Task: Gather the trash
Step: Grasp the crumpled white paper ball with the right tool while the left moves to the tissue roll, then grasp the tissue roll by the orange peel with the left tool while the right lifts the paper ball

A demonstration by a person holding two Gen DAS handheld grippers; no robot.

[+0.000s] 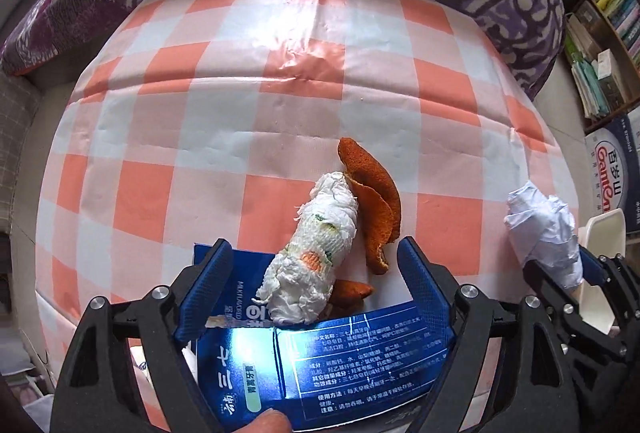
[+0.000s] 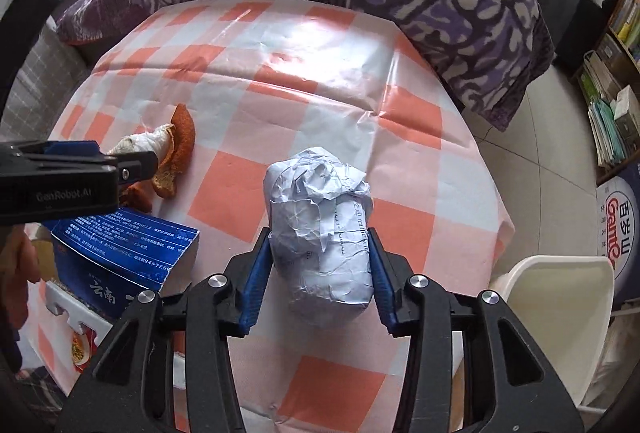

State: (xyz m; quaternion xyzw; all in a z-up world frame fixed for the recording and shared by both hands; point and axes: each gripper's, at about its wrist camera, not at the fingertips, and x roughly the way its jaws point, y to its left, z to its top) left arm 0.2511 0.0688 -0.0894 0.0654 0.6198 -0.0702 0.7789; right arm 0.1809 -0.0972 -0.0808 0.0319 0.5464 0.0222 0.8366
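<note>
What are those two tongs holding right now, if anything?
The right tongs pinch the crumpled paper ball at its near end. The left tongs stand open around the tissue wad, holding nothing.

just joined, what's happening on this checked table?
A person is clearing trash with two handheld grippers. The right gripper is clamped on a crumpled pale-blue paper ball. The left gripper is open around a wadded white paper towel that lies partly on a flattened blue toothpaste box, beside dried orange peel; its pads do not touch the wad yet. All of it is on the orange-and-white checked tablecloth.
</note>
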